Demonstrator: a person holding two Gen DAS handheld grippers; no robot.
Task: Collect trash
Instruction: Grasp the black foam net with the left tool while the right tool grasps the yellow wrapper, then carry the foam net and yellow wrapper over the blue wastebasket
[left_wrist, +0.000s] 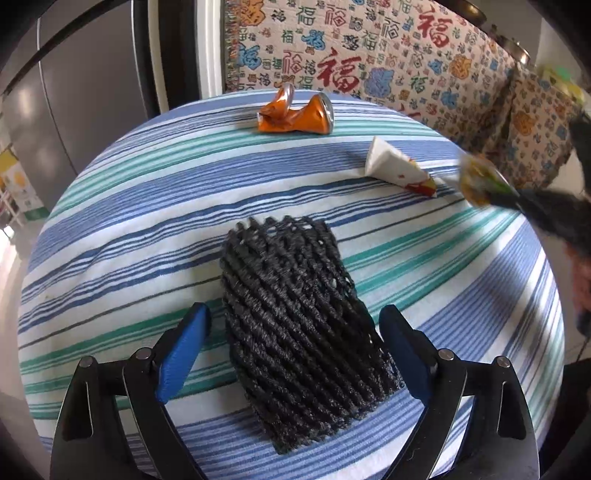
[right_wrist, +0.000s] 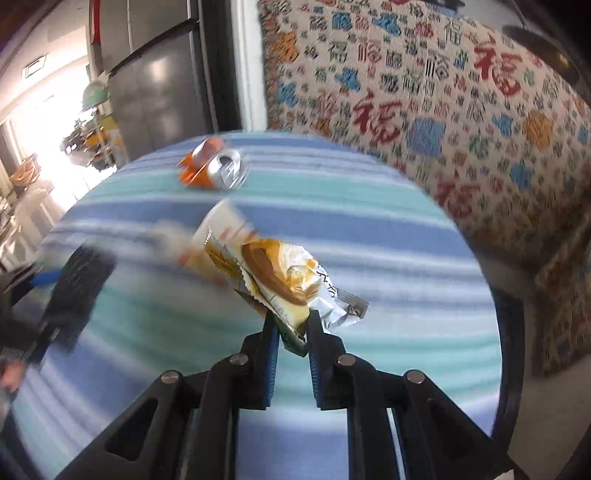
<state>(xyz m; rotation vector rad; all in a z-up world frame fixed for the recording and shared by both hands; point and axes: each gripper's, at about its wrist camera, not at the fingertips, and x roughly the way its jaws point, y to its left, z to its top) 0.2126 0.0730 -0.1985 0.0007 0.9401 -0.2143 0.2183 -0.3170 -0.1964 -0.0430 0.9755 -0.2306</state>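
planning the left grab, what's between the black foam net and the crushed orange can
Nothing: in the left wrist view only bare striped tablecloth separates the black foam net from the crushed orange can.

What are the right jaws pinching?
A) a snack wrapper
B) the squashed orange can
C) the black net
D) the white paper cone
A: in the right wrist view the right gripper is closed on the wrapper, while the can lies on the table.
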